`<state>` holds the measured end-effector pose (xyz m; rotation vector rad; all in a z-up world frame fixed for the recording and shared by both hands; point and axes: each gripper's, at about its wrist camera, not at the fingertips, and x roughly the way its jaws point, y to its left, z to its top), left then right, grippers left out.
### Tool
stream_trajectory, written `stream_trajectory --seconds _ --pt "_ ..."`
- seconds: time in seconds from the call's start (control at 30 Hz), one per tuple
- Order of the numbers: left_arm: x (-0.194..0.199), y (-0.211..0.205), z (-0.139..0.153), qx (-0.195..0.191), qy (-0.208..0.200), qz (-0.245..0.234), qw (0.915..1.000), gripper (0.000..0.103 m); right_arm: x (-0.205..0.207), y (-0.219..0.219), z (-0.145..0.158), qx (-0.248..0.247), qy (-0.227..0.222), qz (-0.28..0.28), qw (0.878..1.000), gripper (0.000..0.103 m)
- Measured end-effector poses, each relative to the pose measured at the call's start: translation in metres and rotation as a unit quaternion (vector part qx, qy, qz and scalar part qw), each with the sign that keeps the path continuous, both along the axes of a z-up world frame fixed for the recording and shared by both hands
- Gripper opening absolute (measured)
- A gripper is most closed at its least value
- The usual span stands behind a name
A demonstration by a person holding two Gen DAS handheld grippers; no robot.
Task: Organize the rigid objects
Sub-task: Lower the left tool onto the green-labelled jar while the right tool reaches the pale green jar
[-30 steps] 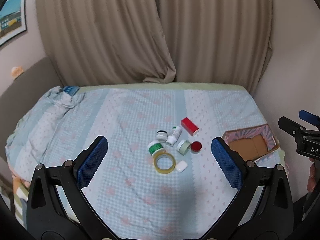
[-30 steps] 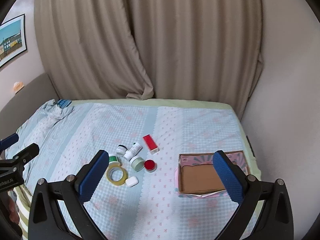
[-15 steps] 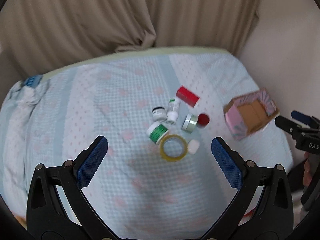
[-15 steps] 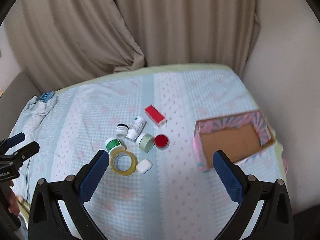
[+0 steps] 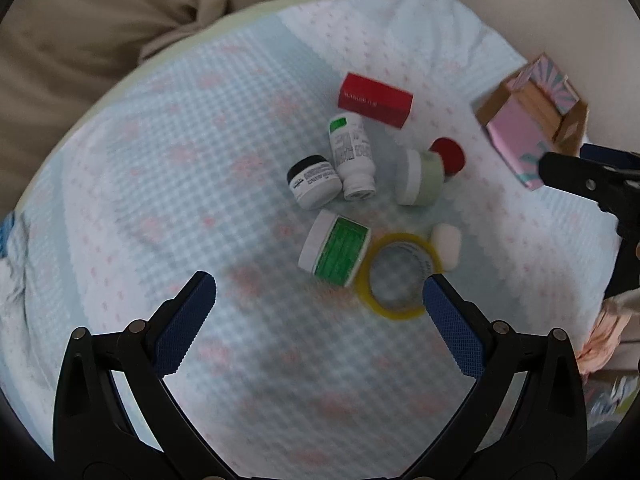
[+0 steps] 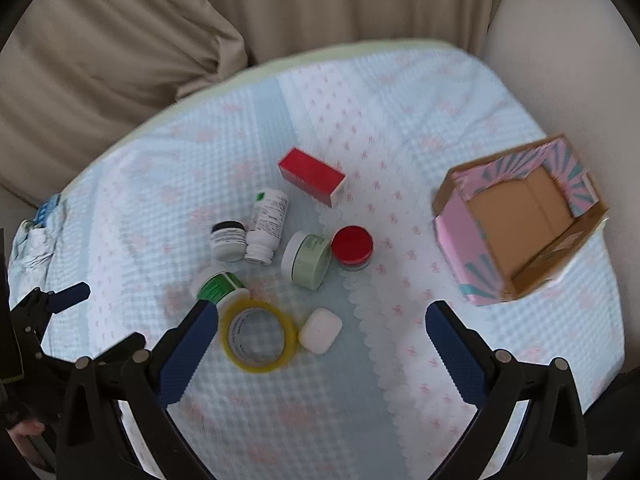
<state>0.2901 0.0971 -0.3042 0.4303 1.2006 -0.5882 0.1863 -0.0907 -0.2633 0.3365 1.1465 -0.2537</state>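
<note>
A cluster of small items lies mid-bed: a red box [image 5: 375, 99], a white bottle [image 5: 352, 158], a black-lidded jar [image 5: 313, 181], a pale green jar [image 5: 421, 178], a red-lidded tin [image 5: 448, 156], a green-labelled jar [image 5: 336, 249], a yellow tape roll [image 5: 398, 280] and a white case [image 5: 446, 240]. An open pink cardboard box [image 6: 520, 220] stands to the right. My left gripper [image 5: 319, 294] is open and empty, just short of the green-labelled jar. My right gripper [image 6: 322, 326] is open and empty, over the tape roll [image 6: 259, 334] and white case [image 6: 320, 330].
The bed has a light blue checked cover [image 6: 400, 120]. Beige curtains [image 6: 160, 20] hang behind it and a wall [image 6: 560, 60] is close on the right. Crumpled bedding [image 6: 32, 236] lies at the left edge.
Both grippers have moved down and forward toward the cluster, which now looks much larger. Both stay open and empty. No object has moved.
</note>
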Motion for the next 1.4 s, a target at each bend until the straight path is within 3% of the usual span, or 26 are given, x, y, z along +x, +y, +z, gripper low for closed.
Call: stream_trajectory --seconds 0.3,0.57,0.7,0.83,0.9,1.07,1.13,1.27,1.4 --pt "0.04 -0.033 -0.08 0.046 0.065 -0.042 0.9959 0.102 0.066 -0.014 -0.093 0.063 0.069 -0.05 0.994 0.103" --pt "0.048 -0.047 -0.108 0.081 0.08 -0.069 0.9911 0.102 0.094 -0.016 -0.137 0.08 0.118 -0.063 0.988 0.103" --pt "0.051 -0.052 -0.118 0.094 0.091 -0.082 0.988 0.095 0.102 -0.016 -0.15 0.086 0.131 -0.07 0.985 0.102" --pt "0.052 -0.056 -0.125 0.101 0.101 -0.091 0.9855 0.092 0.111 -0.016 -0.162 0.099 0.143 -0.08 0.982 0.094" --pt "0.051 -0.059 -0.131 0.106 0.111 -0.095 0.9836 0.083 0.114 -0.015 -0.168 0.103 0.148 -0.086 0.98 0.084" --pt "0.053 -0.064 -0.139 0.103 0.128 -0.09 0.9824 0.078 0.121 -0.019 -0.188 0.121 0.169 -0.101 0.973 0.055" --pt "0.055 -0.064 -0.144 0.099 0.133 -0.087 0.9823 0.076 0.123 -0.021 -0.196 0.132 0.175 -0.11 0.969 0.053" --pt "0.059 -0.062 -0.147 0.082 0.156 -0.082 0.9809 0.057 0.128 -0.021 -0.209 0.144 0.176 -0.115 0.967 0.046" --pt "0.06 -0.061 -0.149 0.082 0.154 -0.085 0.9811 0.057 0.131 -0.02 -0.215 0.132 0.173 -0.111 0.97 0.042"
